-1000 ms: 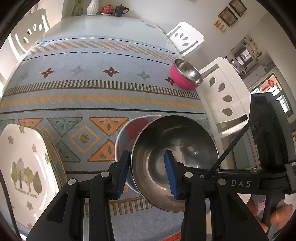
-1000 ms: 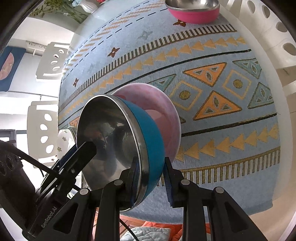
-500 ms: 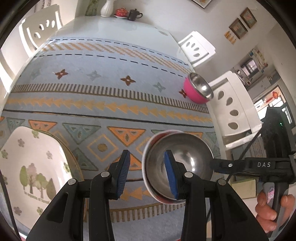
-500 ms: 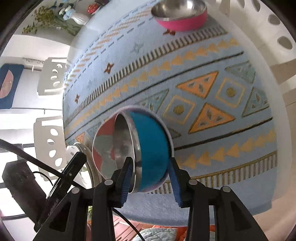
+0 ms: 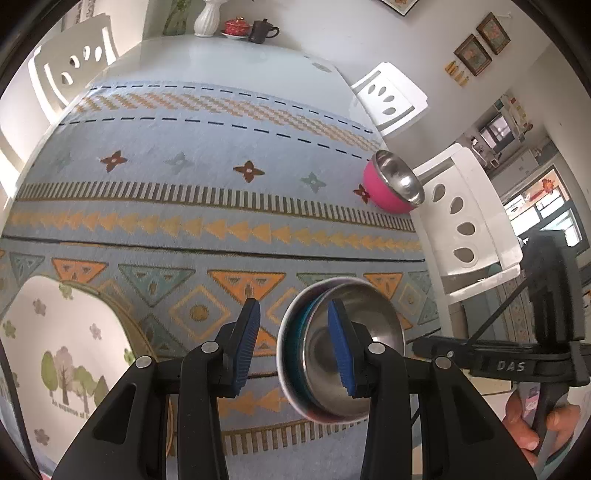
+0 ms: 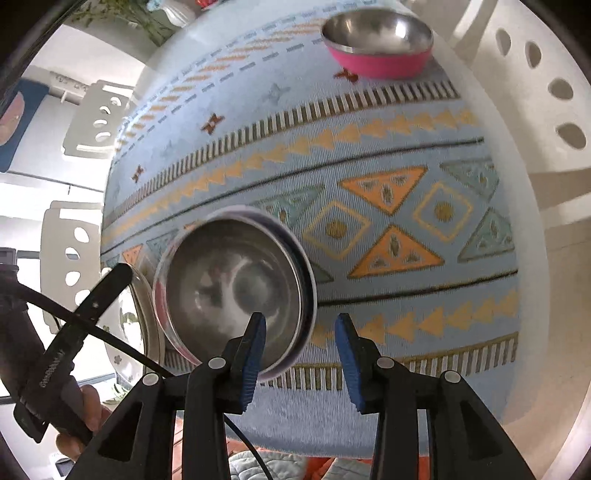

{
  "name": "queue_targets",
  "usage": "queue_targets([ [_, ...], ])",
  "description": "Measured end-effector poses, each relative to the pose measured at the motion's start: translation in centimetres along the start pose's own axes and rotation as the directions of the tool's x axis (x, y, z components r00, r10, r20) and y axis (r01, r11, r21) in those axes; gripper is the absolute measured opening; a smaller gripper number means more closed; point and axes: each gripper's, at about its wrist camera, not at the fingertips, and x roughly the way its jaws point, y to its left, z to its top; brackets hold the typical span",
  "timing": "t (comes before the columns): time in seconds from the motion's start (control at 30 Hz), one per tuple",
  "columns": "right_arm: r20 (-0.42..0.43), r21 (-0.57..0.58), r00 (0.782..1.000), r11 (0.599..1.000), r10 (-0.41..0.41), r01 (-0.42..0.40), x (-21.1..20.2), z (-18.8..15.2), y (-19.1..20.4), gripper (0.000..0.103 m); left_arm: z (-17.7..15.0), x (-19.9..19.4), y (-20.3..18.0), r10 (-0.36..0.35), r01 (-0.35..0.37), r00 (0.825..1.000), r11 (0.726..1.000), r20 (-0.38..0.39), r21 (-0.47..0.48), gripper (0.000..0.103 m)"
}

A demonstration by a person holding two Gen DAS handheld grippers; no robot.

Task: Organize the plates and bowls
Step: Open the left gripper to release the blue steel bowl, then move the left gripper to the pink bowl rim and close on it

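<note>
A steel bowl with a teal-blue outside sits nested in a pale pink bowl on the patterned tablecloth, near the front edge. My left gripper hovers open above the pair's left rim, and its right pad overlaps the steel bowl in the picture. Over the right rim my right gripper is open, its pads off the bowl. A pink steel bowl stands alone at the cloth's right edge. A white plate with painted trees lies to the left.
White chairs crowd the table's right side, and others stand at the left and far corners. A white vase, a red cup and a dark cup stand at the far end. A hand holds the right gripper's handle.
The right gripper let go of the teal steel bowl, which was tilted and now rests level in the pink bowl. Both grippers have drawn back from the pair.
</note>
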Motion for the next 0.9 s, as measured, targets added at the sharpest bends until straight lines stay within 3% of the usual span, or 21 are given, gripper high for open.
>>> queue_targets([
  [0.13, 0.072, -0.019, 0.997, 0.999, 0.038, -0.037, -2.0, 0.8, 0.3, 0.037, 1.1, -0.1, -0.9, 0.001, -0.002, 1.000, 1.000, 0.007, 0.028, 0.034],
  [0.23, 0.200, 0.012, 0.976, 0.996, 0.088, -0.092, -4.8, 1.7, -0.2, 0.037, 2.7, -0.4, -2.0, 0.000, -0.001, 1.000, 0.998, 0.026, 0.062, 0.034],
  [0.4, 0.471, 0.053, 0.882, 0.997, 0.026, -0.058, -9.5, 3.1, -1.8, 0.037, 6.3, -0.2, -4.6, -0.017, 0.012, 0.999, 0.993, 0.047, 0.121, 0.037],
  [0.5, 0.520, 0.114, 0.854, 0.992, -0.008, -0.060, -10.4, 4.1, -3.6, 0.037, 8.7, 0.7, -6.5, -0.040, 0.033, 0.998, 0.988, 0.043, 0.150, 0.037],
  [0.7, 0.456, 0.239, 0.890, 0.963, -0.002, -0.121, -8.0, 7.3, -7.5, 0.037, 12.1, 4.8, -10.5, -0.058, 0.061, 0.998, 0.976, -0.023, 0.210, 0.039],
  [0.9, 0.390, 0.274, 0.921, 0.953, 0.012, -0.129, -6.0, 10.8, -10.0, 0.037, 13.9, 10.0, -13.1, -0.063, 0.087, 0.991, 0.971, -0.117, 0.221, 0.041],
])
